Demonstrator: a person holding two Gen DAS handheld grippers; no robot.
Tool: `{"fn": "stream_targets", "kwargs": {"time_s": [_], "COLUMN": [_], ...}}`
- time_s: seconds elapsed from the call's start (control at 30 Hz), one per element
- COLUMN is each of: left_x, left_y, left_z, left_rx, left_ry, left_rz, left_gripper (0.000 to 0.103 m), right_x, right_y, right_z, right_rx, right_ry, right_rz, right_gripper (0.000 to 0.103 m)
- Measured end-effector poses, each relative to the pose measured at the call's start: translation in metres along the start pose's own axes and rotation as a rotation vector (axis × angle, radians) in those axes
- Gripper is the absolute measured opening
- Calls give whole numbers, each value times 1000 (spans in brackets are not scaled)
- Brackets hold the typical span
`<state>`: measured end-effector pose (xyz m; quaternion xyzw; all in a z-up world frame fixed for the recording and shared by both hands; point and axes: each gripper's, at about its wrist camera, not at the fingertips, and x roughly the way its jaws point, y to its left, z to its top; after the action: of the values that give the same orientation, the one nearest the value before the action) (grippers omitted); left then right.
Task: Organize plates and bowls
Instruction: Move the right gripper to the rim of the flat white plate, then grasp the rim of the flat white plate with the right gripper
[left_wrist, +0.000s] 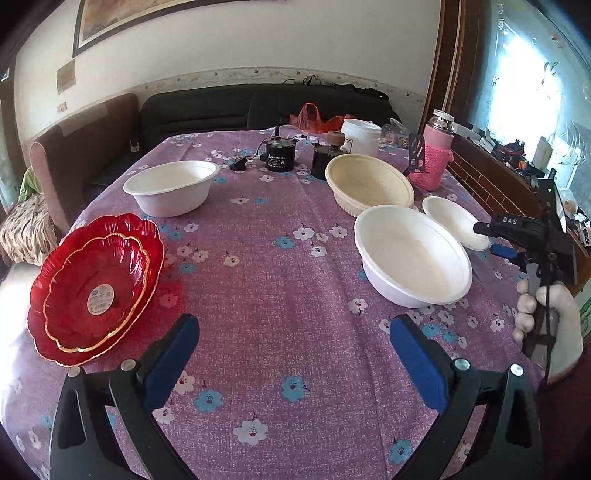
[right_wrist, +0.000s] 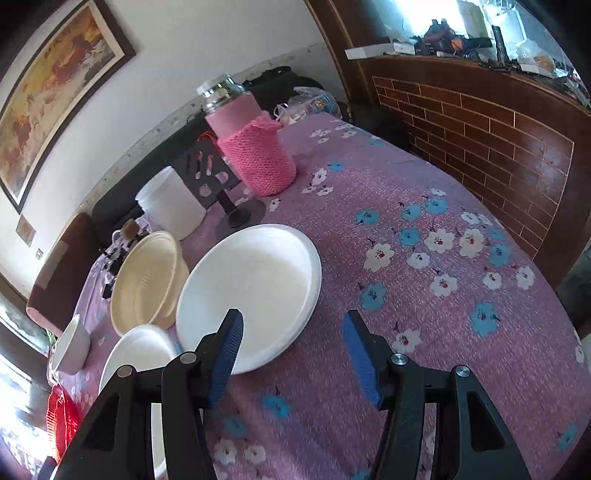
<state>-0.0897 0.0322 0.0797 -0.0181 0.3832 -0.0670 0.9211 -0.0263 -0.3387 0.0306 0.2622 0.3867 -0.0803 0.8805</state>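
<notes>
Two red scalloped plates (left_wrist: 96, 288) nested at the table's left edge, tilted toward the camera, round sticker in the middle, print too small to read. Purple floral tablecloth (left_wrist: 266, 280), dark sofa (left_wrist: 229, 107) and framed painting (right_wrist: 55, 85) behind, brick-pattern wall to the right. White plate (right_wrist: 255, 291) lying flat beside cream bowl (right_wrist: 147, 280). Left gripper (left_wrist: 295, 347) spread wide over bare cloth; right gripper (right_wrist: 291, 347) likewise spread, left finger over the plate rim. "DAS" legible on right tool.
</notes>
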Motion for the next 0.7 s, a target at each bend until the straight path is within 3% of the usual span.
{"fn": "stream_targets", "kwargs": {"time_s": [0.13,0.17,0.23,0.27,0.5,0.7], "left_x": [-5,-8,-14,-17,-15,-5], "left_y": [3,3,6,8,40,49], "left_z": [-7,-9,-11,-11,-11,-18], "left_rx": [-27,-28,-17,-15,-119,-166], "left_ry": [17,13,-7,-17,3,41], "left_rz": [-19,-24,-20,-12,-28,-71], "left_gripper": [103,103,103,103,103,103], "right_x": [26,30,38,40,17,-17], "right_y": [2,5,10,10,5,-22], "right_z": [13,15,18,18,7,-19], "right_rx": [2,-10,-31,-26,-65,-48], "right_ry": [44,49,76,91,104,206], "right_rz": [-18,-27,-49,-49,-98,-49], "right_gripper": [57,51,18,16,10,10]}}
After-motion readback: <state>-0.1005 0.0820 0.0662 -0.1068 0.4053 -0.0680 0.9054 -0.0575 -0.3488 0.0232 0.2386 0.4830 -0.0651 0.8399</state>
